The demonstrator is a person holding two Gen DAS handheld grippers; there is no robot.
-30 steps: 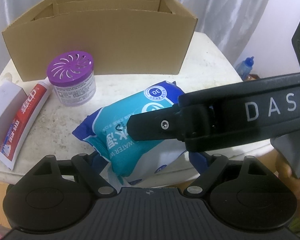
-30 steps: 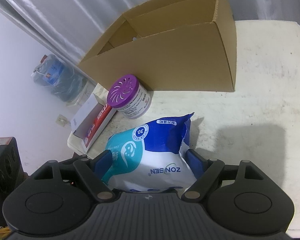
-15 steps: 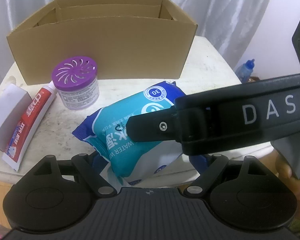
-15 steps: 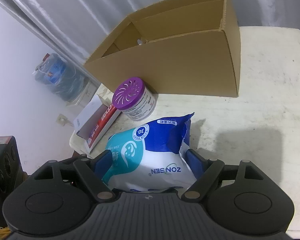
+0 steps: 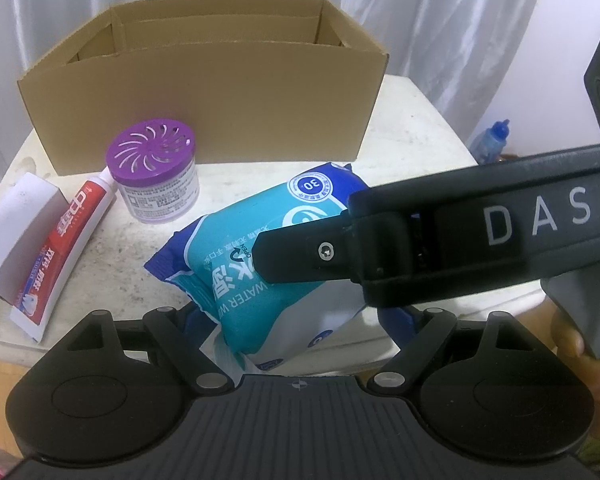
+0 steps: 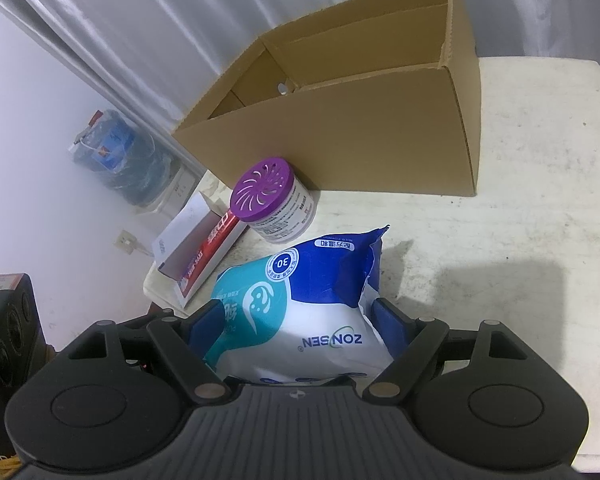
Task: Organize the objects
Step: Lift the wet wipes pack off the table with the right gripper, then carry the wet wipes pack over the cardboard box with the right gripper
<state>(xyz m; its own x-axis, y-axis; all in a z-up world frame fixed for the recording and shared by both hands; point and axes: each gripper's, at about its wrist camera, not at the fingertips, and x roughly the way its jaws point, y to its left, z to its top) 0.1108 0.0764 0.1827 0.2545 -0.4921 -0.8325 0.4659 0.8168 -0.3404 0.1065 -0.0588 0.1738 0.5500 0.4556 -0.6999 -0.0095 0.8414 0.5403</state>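
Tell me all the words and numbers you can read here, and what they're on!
"30" – round badge on the wipes pack.
"ZONSEN" – wipes pack, upside down in the right wrist view.
"WATER" and "OPEN" – wipes pack.
"DAS" – right gripper.
Toothpaste tube and purple-lidded jar: print too small to read.

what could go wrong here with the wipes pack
The wipes pack is soft and sits between the right tongs by its sides, so it could sag or slip out on the way to the box. Swinging it left might knock the purple-lidded jar or the toothpaste near the table edge.
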